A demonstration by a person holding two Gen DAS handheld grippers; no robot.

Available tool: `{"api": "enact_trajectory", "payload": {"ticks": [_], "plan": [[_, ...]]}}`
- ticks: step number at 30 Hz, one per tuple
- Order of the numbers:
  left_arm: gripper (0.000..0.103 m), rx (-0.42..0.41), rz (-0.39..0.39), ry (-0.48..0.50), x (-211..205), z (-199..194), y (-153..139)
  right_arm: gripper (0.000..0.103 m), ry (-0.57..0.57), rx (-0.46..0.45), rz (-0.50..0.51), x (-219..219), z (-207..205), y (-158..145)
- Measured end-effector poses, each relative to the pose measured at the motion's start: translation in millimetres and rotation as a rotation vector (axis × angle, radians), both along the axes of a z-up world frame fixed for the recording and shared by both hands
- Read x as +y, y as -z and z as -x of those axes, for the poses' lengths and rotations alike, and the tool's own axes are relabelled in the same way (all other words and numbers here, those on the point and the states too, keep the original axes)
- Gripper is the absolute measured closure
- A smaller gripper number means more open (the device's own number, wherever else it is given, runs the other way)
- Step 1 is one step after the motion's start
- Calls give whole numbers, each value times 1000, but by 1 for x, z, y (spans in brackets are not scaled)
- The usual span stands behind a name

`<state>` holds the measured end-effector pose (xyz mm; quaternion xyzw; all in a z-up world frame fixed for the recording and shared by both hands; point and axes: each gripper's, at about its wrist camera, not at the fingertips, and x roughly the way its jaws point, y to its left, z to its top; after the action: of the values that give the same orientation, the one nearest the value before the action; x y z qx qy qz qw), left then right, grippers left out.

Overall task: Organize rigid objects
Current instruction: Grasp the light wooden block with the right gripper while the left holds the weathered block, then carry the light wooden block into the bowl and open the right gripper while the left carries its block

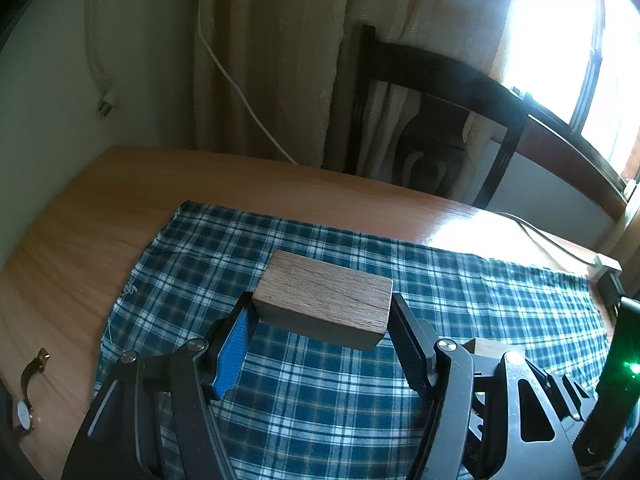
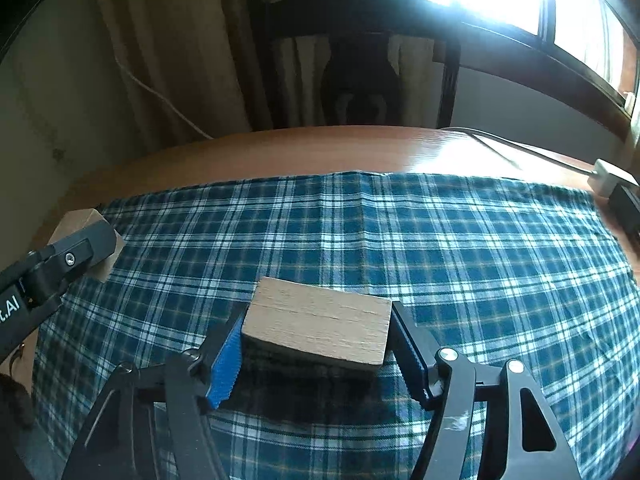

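My left gripper (image 1: 320,308) is shut on a dark brown wooden block (image 1: 324,288), its pads pressed on the two short ends. Whether that block rests on the blue plaid cloth (image 1: 320,408) I cannot tell. In the right wrist view, the same block (image 2: 80,220) shows at the cloth's left edge behind a black finger (image 2: 80,250) of the left gripper. My right gripper (image 2: 318,314) is shut on a pale wooden block (image 2: 320,320) that lies on the plaid cloth (image 2: 440,240); both pads touch its ends.
The cloth covers a wooden table (image 1: 80,220). A wristwatch (image 1: 28,392) lies near the table's left edge. A white adapter (image 2: 612,178) and cable sit at the far right. A dark chair (image 2: 352,60) stands behind the table, with curtains and a window beyond.
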<state>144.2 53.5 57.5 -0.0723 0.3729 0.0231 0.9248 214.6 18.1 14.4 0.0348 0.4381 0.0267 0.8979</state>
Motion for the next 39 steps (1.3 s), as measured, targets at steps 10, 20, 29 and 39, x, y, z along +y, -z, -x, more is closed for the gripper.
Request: {"api": "enact_trajectory", "payload": {"ticks": [10,20,29,39], "plan": [[37,6,-17,17,-9,1,1,33,39,-10,-38,-7,15,11],[37,10,-47,63,-29,4,3,33,81,-28,-53,-28,42,26],[37,5,-67,117,-51,10,2,33,123,-52,-49,-67,67,18],[37,-4,-113,196,-83,22,3,33,180,-79,-71,-135,98,-2]]}}
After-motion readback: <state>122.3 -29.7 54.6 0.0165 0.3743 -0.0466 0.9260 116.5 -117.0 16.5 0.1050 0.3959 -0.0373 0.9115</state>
